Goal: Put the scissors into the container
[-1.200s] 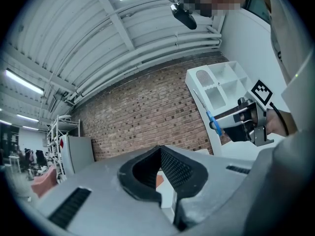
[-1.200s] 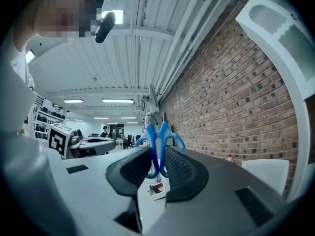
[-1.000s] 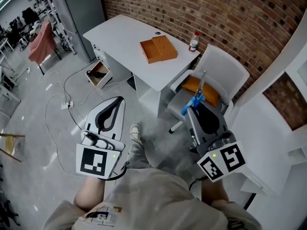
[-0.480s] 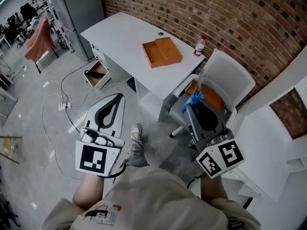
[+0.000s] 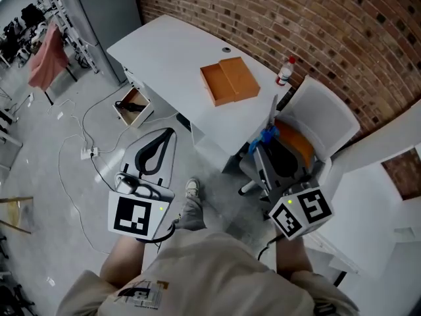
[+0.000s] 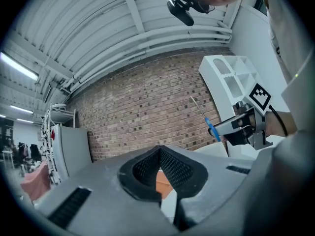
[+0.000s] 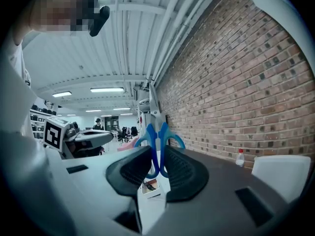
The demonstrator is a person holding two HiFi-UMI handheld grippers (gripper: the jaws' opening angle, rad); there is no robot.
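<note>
Your right hand-held gripper [image 5: 266,148] [image 7: 157,157] was clamped on the scissors [image 5: 267,137] [image 7: 158,134]. The blue handles sat between its black pads, and the thin metal blades stuck out past the jaw tips, pointing toward the brick wall [image 5: 316,25]. You held it in the air over the white chair [image 5: 325,114] with the orange cushion [image 5: 297,145], just off the near corner of the white surface [image 5: 164,51].

The orange container [image 5: 229,79] lay on that surface, well apart from the scissors. A small bottle with a red cap [image 5: 284,71] stood near the surface's far edge by the wall.

Your left hand-held gripper [image 5: 167,134] [image 6: 160,154] was closed and empty. Its jaw tips met at the front, and only a narrow gap showed behind them, with a bit of orange visible through it. You held it over the floor, where cables [image 5: 85,153] trailed and an open box [image 5: 133,104] sat beside the surface's leg.
</note>
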